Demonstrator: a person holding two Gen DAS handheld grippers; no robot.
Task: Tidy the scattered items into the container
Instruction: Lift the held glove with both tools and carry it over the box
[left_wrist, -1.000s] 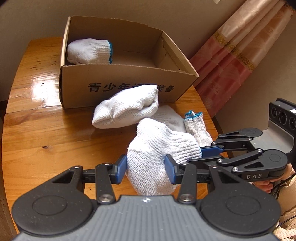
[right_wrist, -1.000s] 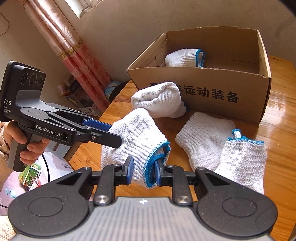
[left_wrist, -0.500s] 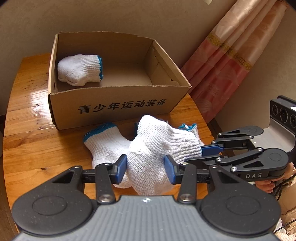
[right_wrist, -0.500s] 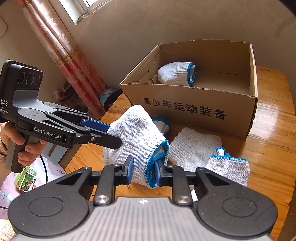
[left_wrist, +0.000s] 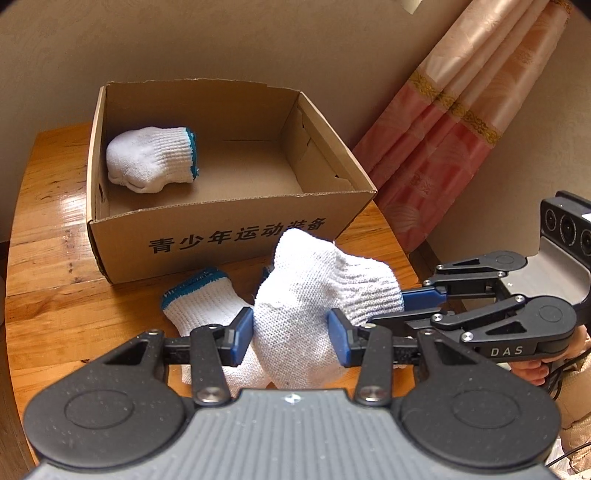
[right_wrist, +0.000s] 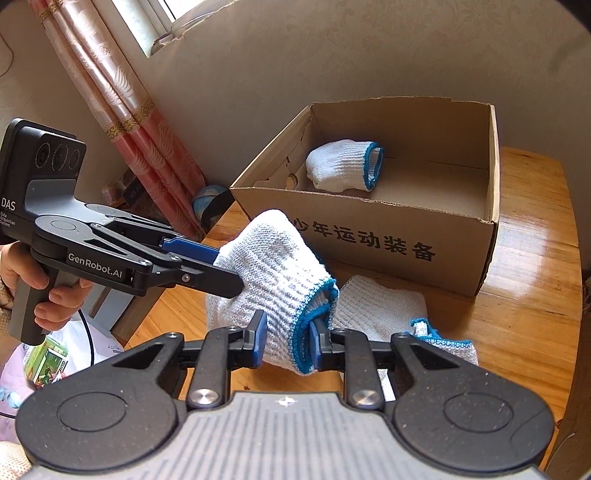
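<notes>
On the round wooden table, toward 12 o'clock of both wrist views: one open brown cardboard box with black printed characters on its front wall, standing upright.

Item 1: bundled white knit work glove with blue cuff trim, held off the tabletop by both tools at once. Left gripper clamps the closed end, blue pads pressed into the knit on either side. Right gripper is pinched narrow on the blue-edged cuff. Position: in front of the box's printed wall, not yet over the rim.

Item 2: rolled white glove with blue cuff, lying inside the box at its 10 o'clock corner in the left view.

Items 3–4: two loose white knit gloves on the table at the box's foot, one partly under the other; they sit below and behind the held bundle.

Change noted: against the views a second back, the held bundle has risen clear of the table pile, and the box interior now shows far more fully, so both tools have lifted and tipped toward the opening.

Assessment: transport stage of the second deposit. Roughly one item stowed, one in carriage, two awaiting. Next move likely calls for carrying over the near wall, then releasing both grips.
</notes>
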